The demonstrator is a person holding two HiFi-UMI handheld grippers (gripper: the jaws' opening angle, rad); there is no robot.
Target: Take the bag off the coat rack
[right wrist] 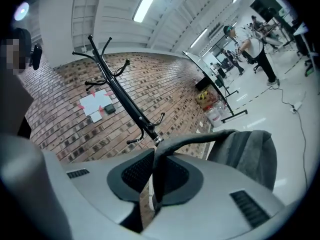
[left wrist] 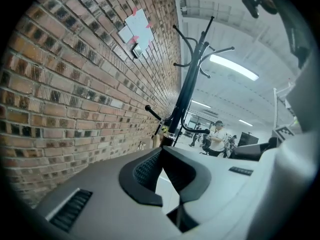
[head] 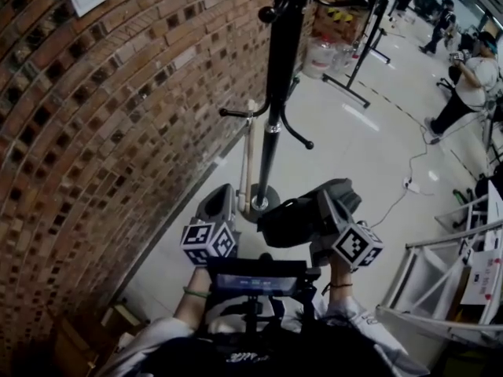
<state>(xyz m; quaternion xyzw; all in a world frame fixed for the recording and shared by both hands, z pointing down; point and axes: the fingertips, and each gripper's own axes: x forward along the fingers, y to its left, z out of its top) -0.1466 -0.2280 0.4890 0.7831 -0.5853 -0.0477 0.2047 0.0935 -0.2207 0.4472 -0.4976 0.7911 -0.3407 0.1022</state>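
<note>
Bag (head: 299,220): dark grey, bunched just ahead of my right gripper (head: 326,210), low in the head view and near the foot of the rack. In the right gripper view the jaws are narrow, pinched on the strap (right wrist: 161,151). The strap arcs up out of the pads and over to the bag's body at the right, so the bag's long run lies forward and rightward from the claw.

Left gripper (head: 218,206) sits just beside the right one. Its own view shows the pads drawn together on nothing. Right hand carries, left is spare.

Beyond both stands the coat rack (head: 275,93), upright against the brick wall (head: 94,132). No hook touches the strap in any view, so I judge the bag free of the rack.

The head view gives bag against pole but hides the grip. Only the right gripper view shows the strap clamped.
</note>
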